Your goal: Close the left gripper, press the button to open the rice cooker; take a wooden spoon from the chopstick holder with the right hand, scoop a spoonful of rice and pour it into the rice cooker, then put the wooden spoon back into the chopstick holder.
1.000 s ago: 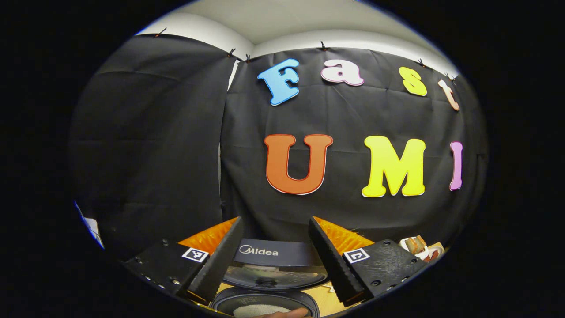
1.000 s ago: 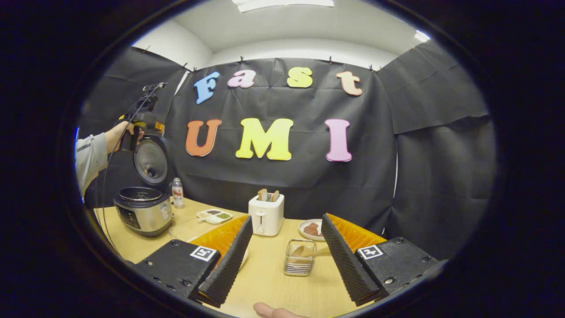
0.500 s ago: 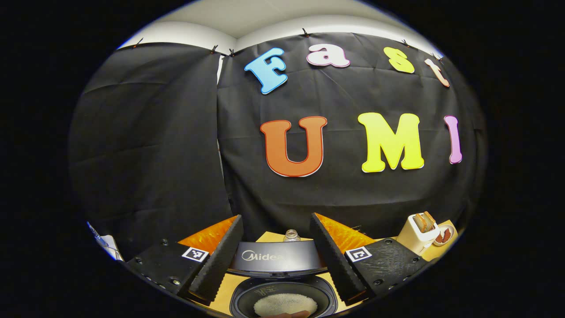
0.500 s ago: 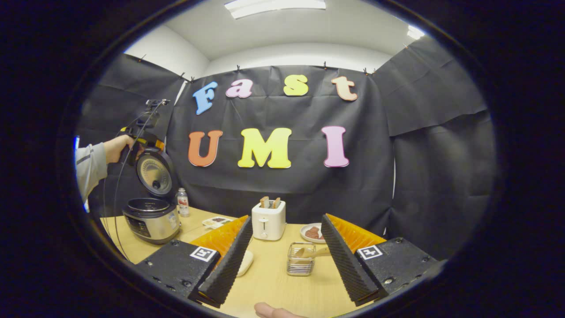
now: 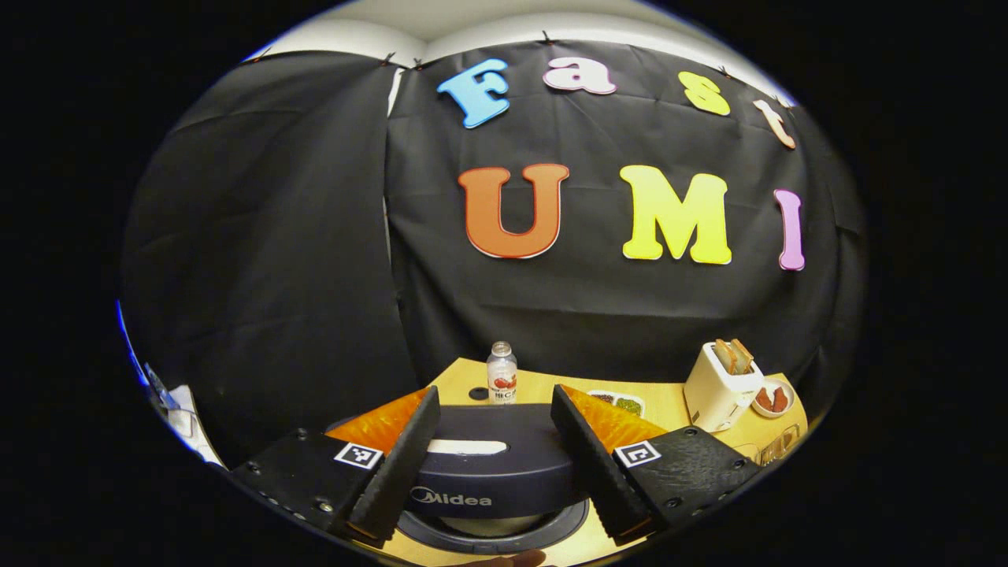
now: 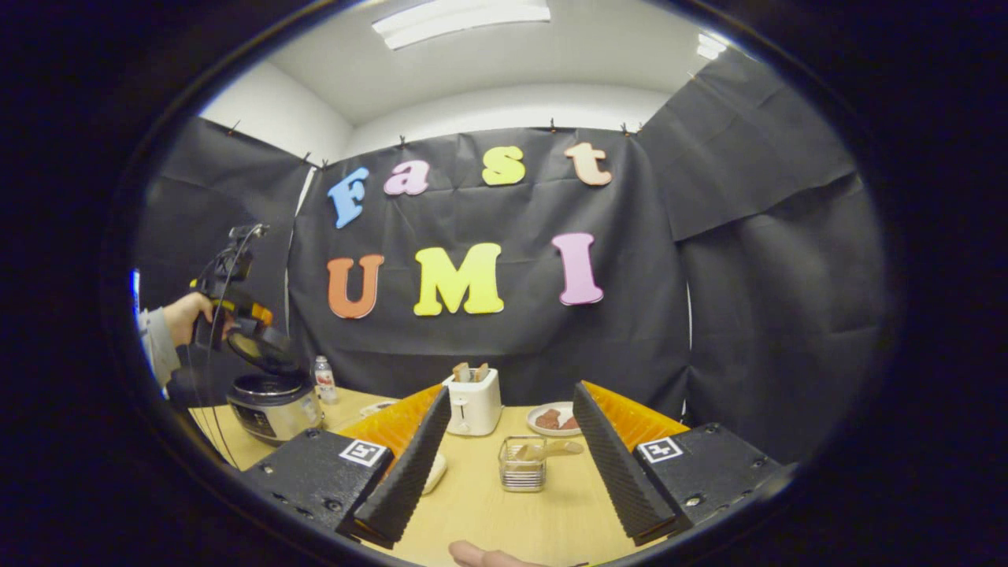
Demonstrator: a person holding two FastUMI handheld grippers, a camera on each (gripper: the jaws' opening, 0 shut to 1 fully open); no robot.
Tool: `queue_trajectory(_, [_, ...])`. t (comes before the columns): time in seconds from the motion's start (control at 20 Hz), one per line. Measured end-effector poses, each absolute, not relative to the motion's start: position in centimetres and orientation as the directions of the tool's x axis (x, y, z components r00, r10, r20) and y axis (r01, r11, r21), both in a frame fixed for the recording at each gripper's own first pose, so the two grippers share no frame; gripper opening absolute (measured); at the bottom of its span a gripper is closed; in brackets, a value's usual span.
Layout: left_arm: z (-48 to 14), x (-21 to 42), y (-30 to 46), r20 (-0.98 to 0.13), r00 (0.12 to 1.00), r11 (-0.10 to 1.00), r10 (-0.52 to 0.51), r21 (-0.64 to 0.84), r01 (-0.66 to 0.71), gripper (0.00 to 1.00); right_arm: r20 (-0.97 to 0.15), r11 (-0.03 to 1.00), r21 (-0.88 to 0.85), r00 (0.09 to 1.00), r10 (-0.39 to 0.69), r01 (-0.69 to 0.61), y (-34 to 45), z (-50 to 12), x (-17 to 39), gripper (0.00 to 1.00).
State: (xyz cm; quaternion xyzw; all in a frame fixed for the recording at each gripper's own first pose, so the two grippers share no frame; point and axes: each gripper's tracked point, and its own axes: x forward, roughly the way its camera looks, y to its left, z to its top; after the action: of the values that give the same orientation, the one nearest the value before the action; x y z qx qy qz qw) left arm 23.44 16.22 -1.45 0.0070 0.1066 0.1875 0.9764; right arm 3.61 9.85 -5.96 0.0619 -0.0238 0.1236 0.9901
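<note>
In the left gripper view the rice cooker's dark lid (image 5: 492, 465) lies tilted low over the pot rim (image 5: 488, 531), seen between the fingers of my left gripper (image 5: 494, 394), whose jaws stand apart. From the right gripper view, that left gripper (image 6: 236, 315) and a hand rest on top of the half-lowered lid (image 6: 264, 350) above the cooker body (image 6: 272, 405) at the table's left. My right gripper (image 6: 512, 388) hangs open over the table, holding nothing. Ahead of it stands the wire chopstick holder (image 6: 521, 468) with the wooden spoon (image 6: 551, 449) leaning in it.
A white toaster (image 6: 472, 402) with bread and a plate of food (image 6: 554, 417) stand behind the holder. A small bottle (image 5: 502, 376) and a food tray (image 5: 618, 403) sit behind the cooker. A pale dish (image 6: 433, 476) lies by my right gripper's left finger.
The cooker lid has swung down from upright to nearly over the pot, with the left gripper following it down. The rice inside is now hidden. The right gripper stays open, tilted slightly upward.
</note>
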Motion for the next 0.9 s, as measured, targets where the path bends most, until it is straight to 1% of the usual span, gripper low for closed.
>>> queue_trajectory(0.05, [-2.7,22.8,15.9,-0.214,0.907,0.932,0.363,0.077,-0.355,0.93,0.071,0.96,0.128,0.968,0.242,-0.249,9.2,-5.7,3.4,1.0])
queue_trajectory(0.1, [-4.0,22.5,15.7,-0.228,0.906,0.934,0.358,0.087,-0.347,0.92,0.079,0.959,0.132,0.968,0.24,-0.249,8.7,-5.4,3.1,0.94])
queue_trajectory(0.15, [-5.2,21.8,15.5,-0.261,0.899,0.936,0.353,0.081,-0.344,0.93,0.089,0.96,0.131,0.967,0.239,-0.249,8.2,-5.3,2.9,1.0])
queue_trajectory(0.2, [-6.3,21.4,15.3,-0.293,0.892,0.937,0.345,0.058,-0.344,0.92,0.099,0.96,0.132,0.967,0.237,-0.248,7.8,-5.3,2.8,0.94])
queue_trajectory(0.25, [-7.1,20.9,15.0,-0.316,0.885,0.937,0.341,0.038,-0.347,0.92,0.107,0.96,0.137,0.967,0.229,-0.243,7.3,-5.2,2.7,1.0])
queue_trajectory(0.4, [-9.2,19.9,14.9,-0.36,0.865,0.935,0.349,0.073,-0.347,0.93,0.124,0.959,0.152,0.967,0.221,-0.239,6.2,-4.8,2.4,1.0])
queue_trajectory(0.5, [-9.9,19.3,14.8,-0.392,0.851,0.933,0.351,0.067,-0.354,0.93,0.144,0.955,0.17,0.965,0.22,-0.243,6.1,-4.4,2.3,1.0])
queue_trajectory(0.6, [-10.8,18.8,14.6,-0.41,0.843,0.933,0.348,0.062,-0.355,0.94,0.145,0.95,0.163,0.959,0.245,-0.267,6.6,-4.8,2.2,1.0])
queue_trajectory(0.65, [-11.3,18.5,14.4,-0.419,0.841,0.935,0.343,0.067,-0.348,0.93,0.143,0.947,0.163,0.956,0.254,-0.276,6.8,-4.9,2.2,0.94])
queue_trajectory(0.7, [-11.9,17.8,14.2,-0.44,0.833,0.938,0.336,0.073,-0.34,0.93,0.14,0.946,0.167,0.957,0.255,-0.277,6.8,-5.1,2.5,0.94])
queue_trajectory(0.75, [-12.5,17.2,14.2,-0.466,0.82,0.938,0.333,0.075,-0.338,0.93,0.137,0.946,0.17,0.957,0.255,-0.276,6.9,-5.2,2.7,1.0])
queue_trajectory(0.8, [-12.0,16.9,14.2,-0.444,0.832,0.939,0.333,0.076,-0.335,0.93,0.135,0.945,0.172,0.957,0.257,-0.278,6.9,-5.3,2.8,1.0])
queue_trajectory(0.85, [-12.1,16.5,14.2,-0.452,0.83,0.941,0.327,0.075,-0.33,0.95,0.135,0.944,0.173,0.956,0.26,-0.281,7.0,-5.4,2.9,1.0])
queue_trajectory(0.9, [-12.0,16.1,14.4,-0.449,0.833,0.942,0.325,0.072,-0.329,0.93,0.134,0.944,0.173,0.956,0.26,-0.28,7.0,-5.5,3.0,1.0])
